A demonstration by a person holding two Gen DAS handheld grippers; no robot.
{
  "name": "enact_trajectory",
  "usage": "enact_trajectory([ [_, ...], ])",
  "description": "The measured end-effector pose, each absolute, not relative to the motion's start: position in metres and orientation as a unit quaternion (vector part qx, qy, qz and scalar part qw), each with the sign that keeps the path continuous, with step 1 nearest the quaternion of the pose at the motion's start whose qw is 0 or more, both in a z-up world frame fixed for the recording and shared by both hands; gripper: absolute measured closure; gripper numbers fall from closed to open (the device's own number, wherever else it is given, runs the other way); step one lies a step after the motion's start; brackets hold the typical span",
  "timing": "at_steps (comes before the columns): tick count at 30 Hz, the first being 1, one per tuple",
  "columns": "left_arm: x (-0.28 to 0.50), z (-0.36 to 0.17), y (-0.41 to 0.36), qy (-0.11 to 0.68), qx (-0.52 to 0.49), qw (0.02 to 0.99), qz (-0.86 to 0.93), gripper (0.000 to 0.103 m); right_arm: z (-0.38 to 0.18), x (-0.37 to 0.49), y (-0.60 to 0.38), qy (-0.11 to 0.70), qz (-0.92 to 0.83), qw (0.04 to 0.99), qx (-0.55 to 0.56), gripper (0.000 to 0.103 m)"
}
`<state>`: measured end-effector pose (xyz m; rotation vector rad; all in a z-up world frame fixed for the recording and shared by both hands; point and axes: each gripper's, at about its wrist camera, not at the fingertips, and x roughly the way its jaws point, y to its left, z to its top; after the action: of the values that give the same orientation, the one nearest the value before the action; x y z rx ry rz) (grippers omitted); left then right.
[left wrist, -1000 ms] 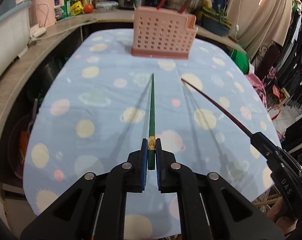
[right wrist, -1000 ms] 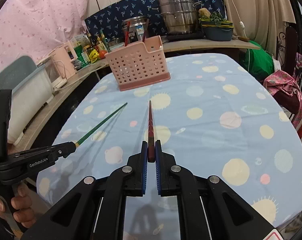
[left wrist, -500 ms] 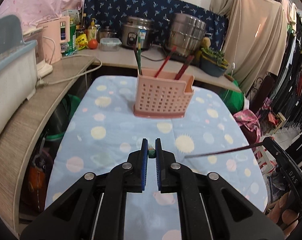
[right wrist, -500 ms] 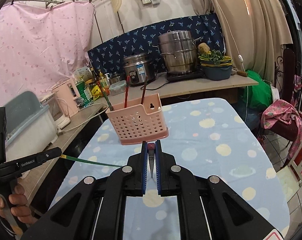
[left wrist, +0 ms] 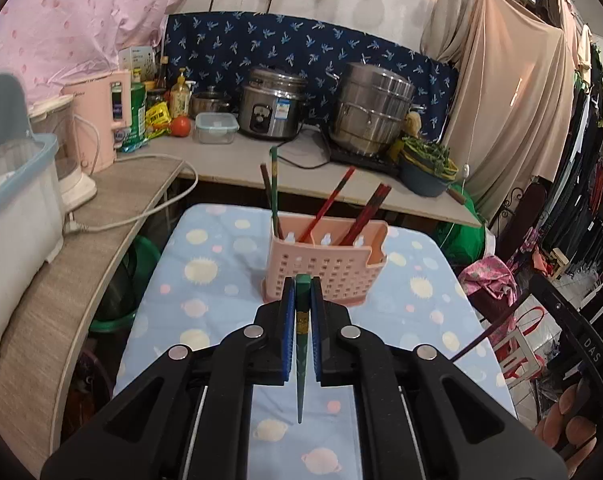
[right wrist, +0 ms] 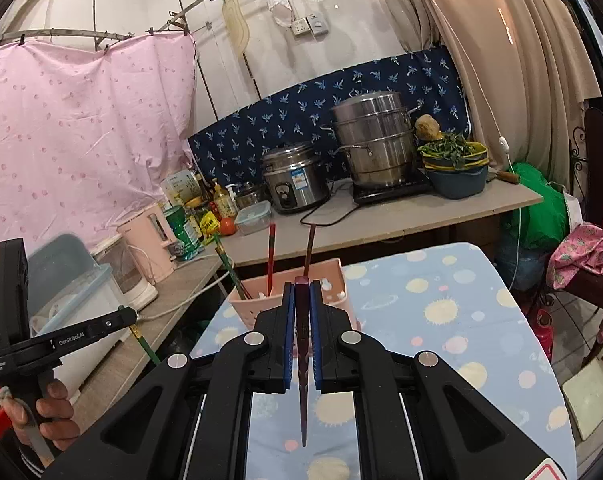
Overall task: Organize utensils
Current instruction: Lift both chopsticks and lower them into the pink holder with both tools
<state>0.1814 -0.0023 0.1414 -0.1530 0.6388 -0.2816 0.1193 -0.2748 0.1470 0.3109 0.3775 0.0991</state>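
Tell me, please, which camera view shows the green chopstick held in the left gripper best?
The left wrist view: the green chopstick sits centred between the left gripper's blue pads, tip hanging down over the tablecloth. The right wrist view shows only a short green length slanting below that gripper at the left edge.

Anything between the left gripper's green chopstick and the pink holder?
Nothing: in the left wrist view only bare planet-print tablecloth separates the green chopstick from the pink holder.
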Motion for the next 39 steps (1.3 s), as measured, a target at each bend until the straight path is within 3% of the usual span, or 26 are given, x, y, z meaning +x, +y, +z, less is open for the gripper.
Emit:
enact_trajectory([
  [19,0.270,0.252,-0.020,0.188,-0.071,0.972,-0.122,0.096,0.219,0.247,-0.288,0.115,0.061,0.970,0.205,0.096],
  [25,0.298,0.240,-0.027,0.183,-0.058,0.975,-0.110,0.096,0.205,0.282,-0.284,0.132,0.058,0.967,0.211,0.096],
  [39,0.338,0.174,-0.029,0.253,-0.069,0.959,-0.106,0.096,0.133,0.320,-0.264,0.214,0.050,0.957,0.188,0.096],
])
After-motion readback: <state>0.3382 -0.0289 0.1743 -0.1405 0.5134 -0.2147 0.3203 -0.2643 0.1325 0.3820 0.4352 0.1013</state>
